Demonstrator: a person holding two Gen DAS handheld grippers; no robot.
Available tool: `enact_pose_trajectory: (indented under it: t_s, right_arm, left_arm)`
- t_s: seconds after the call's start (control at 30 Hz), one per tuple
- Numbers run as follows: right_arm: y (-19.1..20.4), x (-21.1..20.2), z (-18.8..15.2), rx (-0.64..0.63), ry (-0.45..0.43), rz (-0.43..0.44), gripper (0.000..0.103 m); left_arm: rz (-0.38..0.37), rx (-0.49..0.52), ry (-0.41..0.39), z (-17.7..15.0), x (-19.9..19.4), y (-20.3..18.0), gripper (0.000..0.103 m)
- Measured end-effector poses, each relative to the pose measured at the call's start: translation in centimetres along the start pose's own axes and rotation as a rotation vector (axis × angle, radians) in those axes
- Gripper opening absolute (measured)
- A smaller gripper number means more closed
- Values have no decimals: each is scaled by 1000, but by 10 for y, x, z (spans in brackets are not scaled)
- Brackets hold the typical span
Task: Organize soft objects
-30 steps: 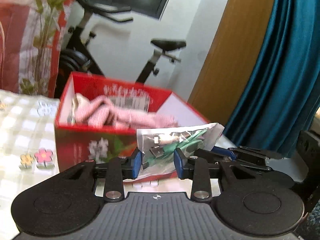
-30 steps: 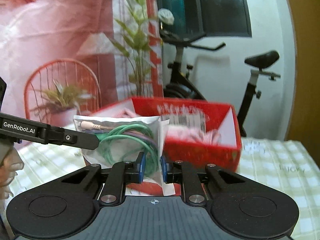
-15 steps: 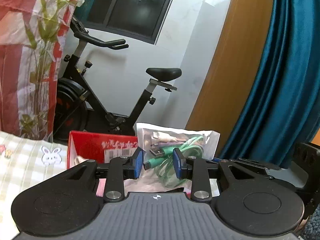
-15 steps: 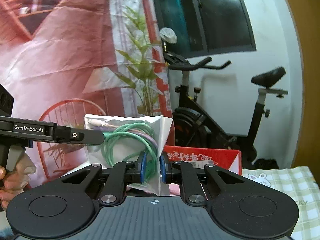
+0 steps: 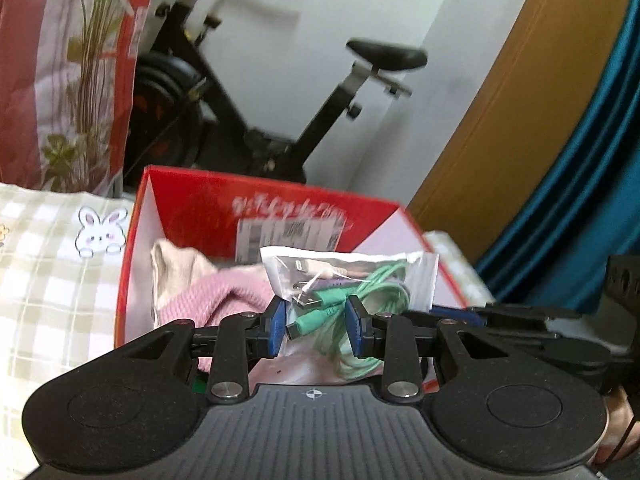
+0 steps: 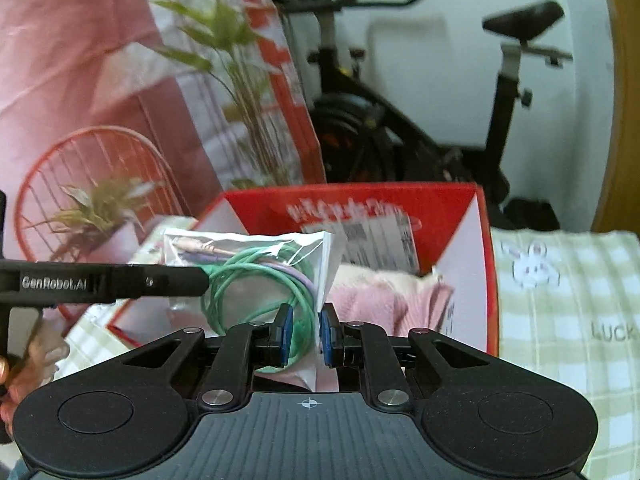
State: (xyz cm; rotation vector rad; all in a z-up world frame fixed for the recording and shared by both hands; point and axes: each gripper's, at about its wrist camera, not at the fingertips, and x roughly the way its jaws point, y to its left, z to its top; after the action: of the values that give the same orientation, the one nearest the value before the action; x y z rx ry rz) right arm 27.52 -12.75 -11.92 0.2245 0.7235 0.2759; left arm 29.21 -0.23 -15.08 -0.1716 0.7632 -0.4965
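A clear plastic bag of green and purple cables (image 5: 344, 280) hangs between both grippers. My left gripper (image 5: 316, 328) is shut on its lower part, with the cable plugs bulging between the blue pads. My right gripper (image 6: 307, 334) is shut on the bag's (image 6: 256, 272) folded right edge. The bag is in the air at the near side of an open red box (image 5: 256, 200), which holds a pink knitted cloth (image 5: 224, 296). From the right wrist the box (image 6: 486, 280) and cloth (image 6: 372, 300) lie just behind the bag, and the left gripper's finger (image 6: 104, 282) reaches in from the left.
The box stands on a green-checked cloth with a rabbit print (image 5: 98, 232). Behind it are an exercise bike (image 5: 352, 80), a red-and-white hanging with plant pictures (image 6: 120, 100), a wooden panel and a blue curtain (image 5: 580, 200). A person's hand (image 6: 24, 360) holds the left gripper.
Both grippers have lifted the bag and carried it toward the red box, then tipped downward. The box's inside and the pink cloth now show behind the bag. Both grips are unchanged.
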Motion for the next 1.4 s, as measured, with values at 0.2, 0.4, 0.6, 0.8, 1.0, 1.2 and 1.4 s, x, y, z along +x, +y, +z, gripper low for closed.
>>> enact_pose_trajectory:
  t_s: [0.2, 0.4, 0.6, 0.8, 1.0, 1.2, 1.4]
  right_arm:
    - [-2, 29, -7, 16, 75, -31, 14]
    - [-4, 49, -9, 18, 145, -71, 15]
    - [-2, 63, -13, 21, 196, -104, 15]
    - [1, 61, -15, 14, 210, -118, 18]
    - [8, 34, -8, -53, 142, -157, 27]
    - [15, -5, 0, -93, 35, -198, 67]
    - [27, -42, 5, -113, -55, -234, 103]
  left_arm:
    - [51, 31, 77, -1, 20, 4, 33]
    - [89, 66, 139, -1, 39, 1, 34]
    - [104, 60, 163, -5, 46, 1, 34]
    - [114, 66, 149, -11, 37, -2, 39]
    - [149, 148, 56, -13, 2, -15, 80]
    - [260, 145, -42, -9, -42, -20, 103]
    - [338, 155, -113, -11, -81, -25, 103]
